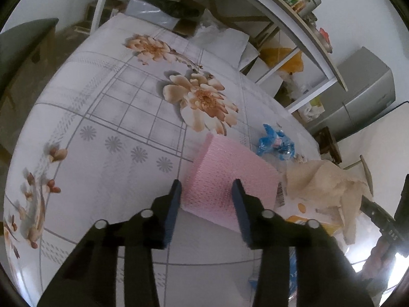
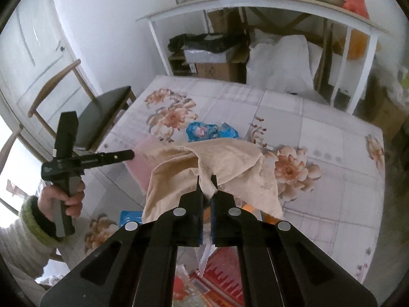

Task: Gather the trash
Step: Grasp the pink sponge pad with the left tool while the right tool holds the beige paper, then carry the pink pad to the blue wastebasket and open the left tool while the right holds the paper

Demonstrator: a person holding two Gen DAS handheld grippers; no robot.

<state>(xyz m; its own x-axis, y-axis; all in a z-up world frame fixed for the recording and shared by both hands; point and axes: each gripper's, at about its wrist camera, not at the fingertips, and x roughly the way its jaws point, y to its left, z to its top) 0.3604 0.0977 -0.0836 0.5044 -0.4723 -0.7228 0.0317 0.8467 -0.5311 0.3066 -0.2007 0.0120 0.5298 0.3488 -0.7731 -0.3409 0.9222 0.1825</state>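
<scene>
A: Two hand-held grippers logged. Right hand-held gripper (image 2: 207,184): jaws nearly closed, pinching a fold of the beige cloth (image 2: 225,163). Cloth limp, creased, thin weave; it hangs lifted above the surface (image 2: 332,133) and drapes to both sides of the jaws.

B: Left?

A: Left hand-held gripper (image 1: 206,192): jaws spread wide, nothing between the pads. Blue pad faces, black arms. Just past the tips lies the pink sheet (image 1: 230,179), flat, rectangular, dimpled texture.

B: Other trash?

A: Blue wrapper (image 1: 276,143), crinkled, glossy, lying beyond the pink sheet toward the right edge; the beige cloth (image 1: 324,181) sits near it in the left view. A red printed packet (image 2: 225,268) lies under the right gripper.

B: Room to move?

A: Floral cloth-covered surface is open to the left and far side. Dark-seated wooden chair (image 2: 104,112) stands at the left edge; white shelf frame (image 2: 255,7) stands beyond the far edge.
</scene>
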